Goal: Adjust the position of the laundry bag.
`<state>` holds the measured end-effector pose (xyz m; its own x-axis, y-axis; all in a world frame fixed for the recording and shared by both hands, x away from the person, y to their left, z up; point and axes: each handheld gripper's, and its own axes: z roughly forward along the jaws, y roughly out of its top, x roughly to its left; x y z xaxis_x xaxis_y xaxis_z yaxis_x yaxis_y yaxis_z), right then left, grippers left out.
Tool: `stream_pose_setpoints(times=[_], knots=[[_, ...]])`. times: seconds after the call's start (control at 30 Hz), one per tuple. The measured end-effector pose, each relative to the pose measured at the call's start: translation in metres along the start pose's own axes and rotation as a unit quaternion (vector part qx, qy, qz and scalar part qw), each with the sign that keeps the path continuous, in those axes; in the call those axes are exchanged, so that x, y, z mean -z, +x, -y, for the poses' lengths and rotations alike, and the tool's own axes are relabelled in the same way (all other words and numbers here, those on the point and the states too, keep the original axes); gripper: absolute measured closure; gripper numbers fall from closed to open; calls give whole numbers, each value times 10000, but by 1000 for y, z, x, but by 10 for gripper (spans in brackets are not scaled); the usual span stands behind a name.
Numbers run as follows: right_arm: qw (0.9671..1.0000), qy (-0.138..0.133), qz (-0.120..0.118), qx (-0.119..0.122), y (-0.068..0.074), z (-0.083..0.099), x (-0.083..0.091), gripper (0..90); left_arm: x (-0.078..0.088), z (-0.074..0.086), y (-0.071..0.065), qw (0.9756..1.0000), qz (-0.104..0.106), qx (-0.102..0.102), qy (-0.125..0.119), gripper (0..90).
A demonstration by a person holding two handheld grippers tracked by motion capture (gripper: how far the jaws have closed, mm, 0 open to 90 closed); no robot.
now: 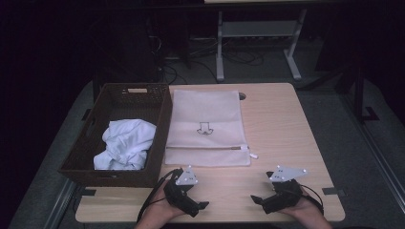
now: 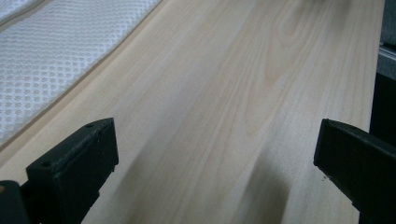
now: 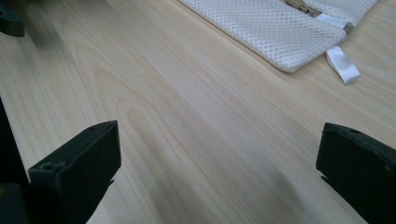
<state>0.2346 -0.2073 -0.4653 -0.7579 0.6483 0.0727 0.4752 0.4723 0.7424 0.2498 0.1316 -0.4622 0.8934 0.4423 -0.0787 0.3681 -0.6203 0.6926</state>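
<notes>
A white mesh laundry bag (image 1: 206,129) lies flat in the middle of the wooden table (image 1: 279,129), its zipper along the near edge. To its left, a white crumpled garment (image 1: 125,144) sits in a brown wicker basket (image 1: 162,125). Both grippers rest low near the table's front edge, each held in a hand. My left gripper (image 1: 198,193) is open, its jaws (image 2: 217,154) wide apart over bare wood with the mesh bag (image 2: 42,56) off to the side. My right gripper (image 1: 261,190) is also open (image 3: 219,154), empty, facing the bag's corner (image 3: 280,28).
A white ribbon tab (image 3: 343,63) sticks out from the bag's corner beside the zipper pull (image 3: 303,7). Bare wood stretches between the two grippers and right of the bag. Beyond the table stand metal desk legs (image 1: 219,47) and floor cables.
</notes>
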Motion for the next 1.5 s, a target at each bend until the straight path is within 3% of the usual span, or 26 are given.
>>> stream_pose_setpoints(times=[0.83,1.5], knots=[[9998,-84,8,179,1,-6,0,0,1,-6,20,9990,-363,234,-116,0],[9995,-176,-47,244,0,-9,-3,0,0,-23,30,9976,-524,334,-304,0]])
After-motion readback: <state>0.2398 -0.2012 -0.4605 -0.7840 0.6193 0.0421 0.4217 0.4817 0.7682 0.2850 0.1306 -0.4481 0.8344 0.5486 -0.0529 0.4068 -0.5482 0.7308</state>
